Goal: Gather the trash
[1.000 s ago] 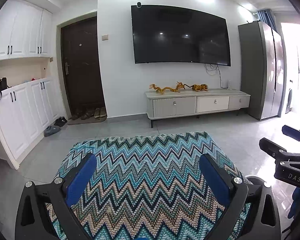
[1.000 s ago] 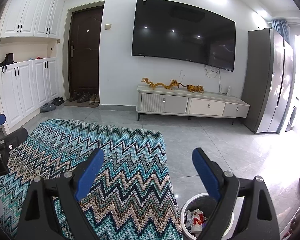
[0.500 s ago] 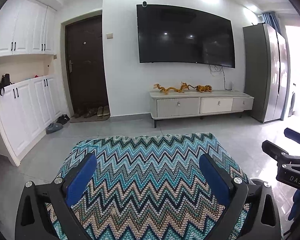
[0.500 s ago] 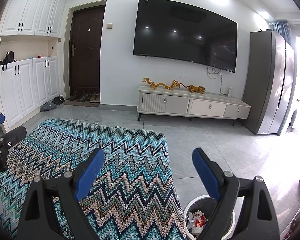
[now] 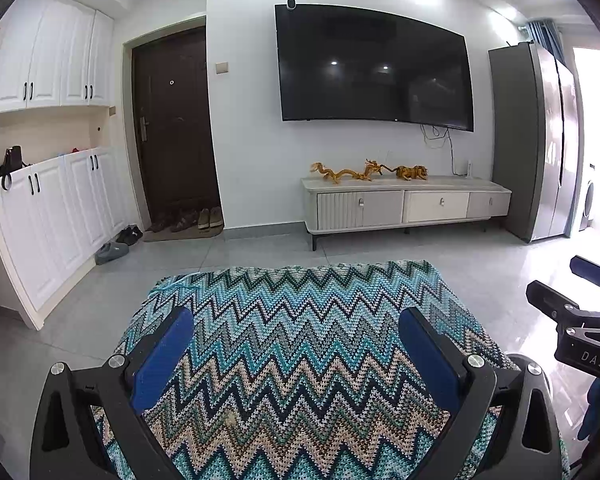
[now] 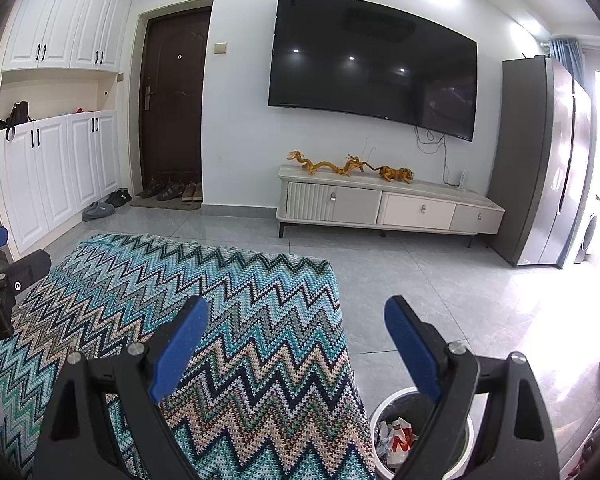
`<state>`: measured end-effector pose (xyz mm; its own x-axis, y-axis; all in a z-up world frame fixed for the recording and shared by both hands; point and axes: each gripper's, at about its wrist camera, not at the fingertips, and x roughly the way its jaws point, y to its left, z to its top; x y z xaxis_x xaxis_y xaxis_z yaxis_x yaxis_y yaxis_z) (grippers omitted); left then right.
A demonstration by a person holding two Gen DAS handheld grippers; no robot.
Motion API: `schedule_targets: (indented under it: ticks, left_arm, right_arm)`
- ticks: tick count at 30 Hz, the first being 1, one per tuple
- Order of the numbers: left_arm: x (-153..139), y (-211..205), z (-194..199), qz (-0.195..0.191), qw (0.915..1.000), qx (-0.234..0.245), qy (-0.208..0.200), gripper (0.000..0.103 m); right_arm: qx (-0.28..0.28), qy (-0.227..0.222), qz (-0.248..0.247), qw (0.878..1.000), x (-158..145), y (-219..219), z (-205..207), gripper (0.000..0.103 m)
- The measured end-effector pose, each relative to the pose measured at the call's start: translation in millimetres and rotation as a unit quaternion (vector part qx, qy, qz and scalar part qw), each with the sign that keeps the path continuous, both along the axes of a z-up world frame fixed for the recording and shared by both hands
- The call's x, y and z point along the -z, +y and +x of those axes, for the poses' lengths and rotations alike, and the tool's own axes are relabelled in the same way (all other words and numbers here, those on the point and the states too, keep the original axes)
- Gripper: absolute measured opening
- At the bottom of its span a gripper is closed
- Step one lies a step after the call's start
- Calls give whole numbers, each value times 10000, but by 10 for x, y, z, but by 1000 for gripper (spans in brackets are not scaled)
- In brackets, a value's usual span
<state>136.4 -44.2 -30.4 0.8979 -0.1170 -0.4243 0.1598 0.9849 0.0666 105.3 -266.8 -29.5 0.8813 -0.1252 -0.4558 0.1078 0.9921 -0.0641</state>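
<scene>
my left tongs [image 5: 296,354] and right tongs [image 6: 296,344] both gape wide and hold nothing, low in frame over the zigzag-covered worktop [image 5: 300,320]. at lower right, the bin [image 6: 380,412] holds crumpled trash [image 6: 398,438]. since a second ago both views tipped up slightly, no trash showing on the cover, so collecting looks about done.

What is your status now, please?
Left gripper and right gripper open, empty. Trash bin holds wrappers, beside zigzag cloth. No obstruction seen.
</scene>
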Motion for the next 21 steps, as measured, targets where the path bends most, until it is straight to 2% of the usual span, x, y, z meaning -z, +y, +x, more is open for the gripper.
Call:
schedule_targets:
  ticks: [21]
  left_arm:
    - [28, 147, -2, -44, 9999, -164, 3, 103]
  right_arm:
    - [-22, 43, -50, 10000, 12, 52, 18, 90]
